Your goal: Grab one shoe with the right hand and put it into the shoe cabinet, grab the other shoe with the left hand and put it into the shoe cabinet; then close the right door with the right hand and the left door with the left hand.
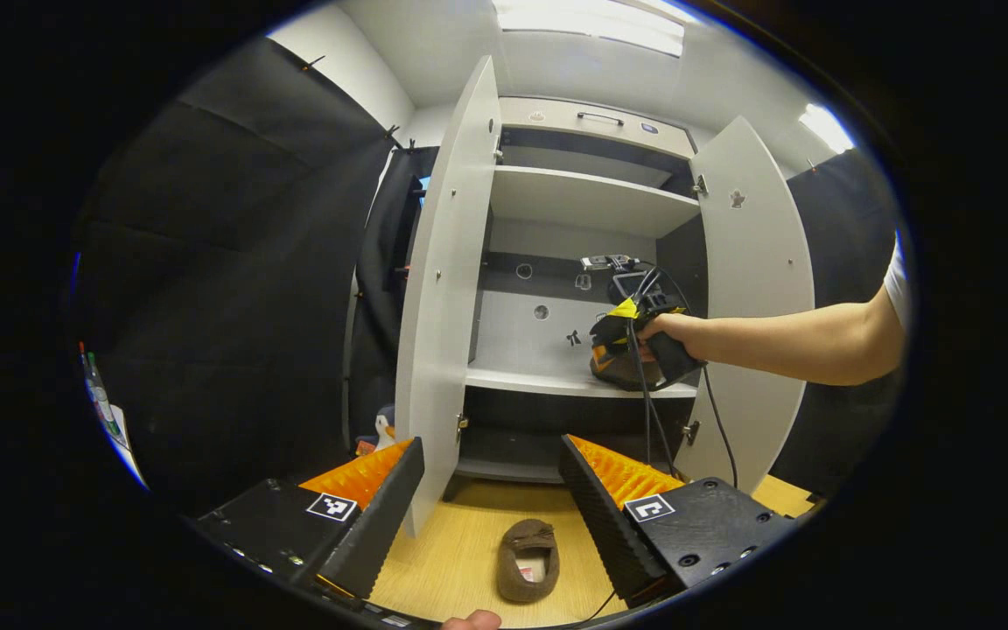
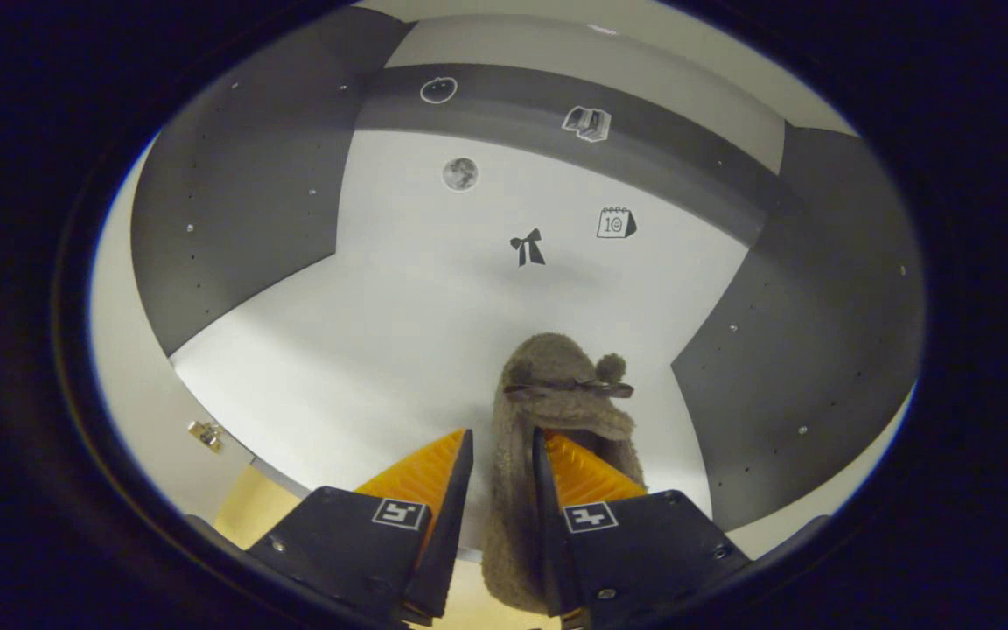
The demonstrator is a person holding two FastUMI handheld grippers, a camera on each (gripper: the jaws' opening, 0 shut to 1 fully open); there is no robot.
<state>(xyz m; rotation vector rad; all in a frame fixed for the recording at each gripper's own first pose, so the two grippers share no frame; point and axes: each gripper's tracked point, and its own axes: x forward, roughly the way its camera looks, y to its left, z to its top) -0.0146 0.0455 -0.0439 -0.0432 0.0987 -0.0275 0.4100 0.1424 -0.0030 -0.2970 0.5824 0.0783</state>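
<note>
Placing first slipper (image 2: 548, 411) on the cabinet's middle shelf (image 2: 364, 350): right tongs (image 2: 501, 464) are pinching its side. Set it flat before releasing. Left tongs (image 1: 491, 490) are hanging wide above second slipper (image 1: 528, 560) on floor.

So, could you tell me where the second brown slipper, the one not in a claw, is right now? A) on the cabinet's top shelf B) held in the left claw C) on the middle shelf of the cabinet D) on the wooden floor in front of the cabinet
D: in the left gripper view the loose slipper lies on the wooden floor in front of the cabinet, between the open left claw fingers.
</note>
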